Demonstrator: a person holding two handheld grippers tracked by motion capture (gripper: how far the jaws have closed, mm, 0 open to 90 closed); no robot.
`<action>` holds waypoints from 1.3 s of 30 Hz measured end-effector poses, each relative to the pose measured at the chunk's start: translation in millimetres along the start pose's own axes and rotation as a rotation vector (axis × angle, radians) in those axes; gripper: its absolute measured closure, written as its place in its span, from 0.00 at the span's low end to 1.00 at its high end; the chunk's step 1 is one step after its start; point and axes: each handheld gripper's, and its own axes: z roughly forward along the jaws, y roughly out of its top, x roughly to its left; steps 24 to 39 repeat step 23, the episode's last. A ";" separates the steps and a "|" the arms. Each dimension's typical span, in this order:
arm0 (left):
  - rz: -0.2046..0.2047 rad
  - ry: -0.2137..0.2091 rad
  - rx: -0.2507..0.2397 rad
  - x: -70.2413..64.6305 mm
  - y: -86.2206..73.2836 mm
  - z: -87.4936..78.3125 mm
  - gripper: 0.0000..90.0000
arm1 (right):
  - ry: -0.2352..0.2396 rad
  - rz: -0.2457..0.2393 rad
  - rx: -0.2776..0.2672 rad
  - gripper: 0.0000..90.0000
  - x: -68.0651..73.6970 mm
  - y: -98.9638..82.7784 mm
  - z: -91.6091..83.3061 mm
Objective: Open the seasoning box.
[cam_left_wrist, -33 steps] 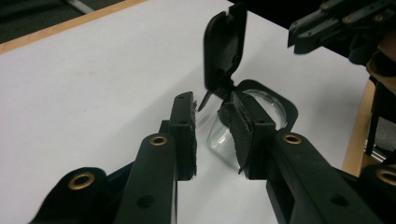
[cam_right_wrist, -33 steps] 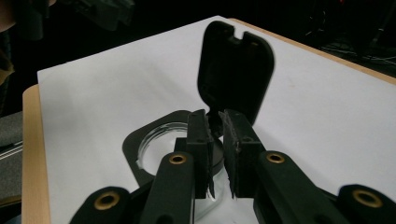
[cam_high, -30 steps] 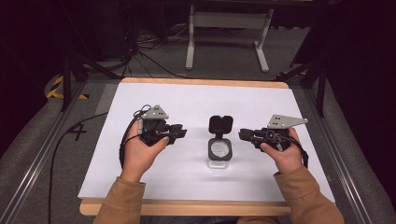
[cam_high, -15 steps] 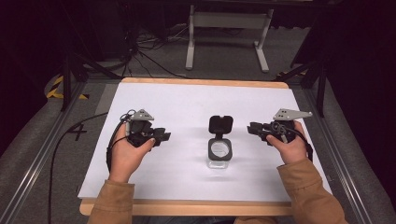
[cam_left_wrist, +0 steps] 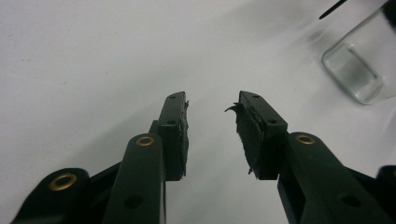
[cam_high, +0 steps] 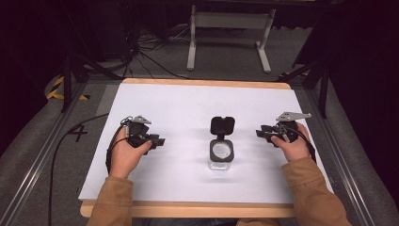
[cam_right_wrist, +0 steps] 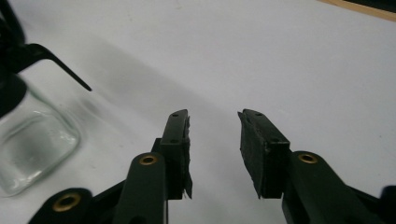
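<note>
Glass square jar (cam_high: 220,157), black hinged lid (cam_high: 222,125)

The jar (cam_high: 220,155) is made of clear glass, smooth and shiny, and its flipped-up lid (cam_high: 222,125) looks like black matt plastic. The table (cam_high: 197,84) is covered with a white sheet, smooth and matt like paper, and light wood is seen along its edge. The left gripper (cam_left_wrist: 212,126) and the right gripper (cam_right_wrist: 214,140) are made of black matt plastic with small brass-coloured rings. Their pads (cam_left_wrist: 245,133) look like rough, worn rubber. A brown cloth sleeve (cam_high: 310,188) is worn.
</note>
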 end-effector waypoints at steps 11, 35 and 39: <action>0.058 -0.011 0.064 6.2 -10.2 18.5 0.65 | -0.063 0.002 0.072 0.53 -14.3 -18.7 20.3; 0.089 -0.027 0.128 -2.5 -4.8 21.0 0.61 | -0.050 0.006 0.139 0.51 -11.5 -21.6 24.0; 0.089 -0.027 0.128 -2.5 -4.8 21.0 0.61 | -0.050 0.006 0.139 0.51 -11.5 -21.6 24.0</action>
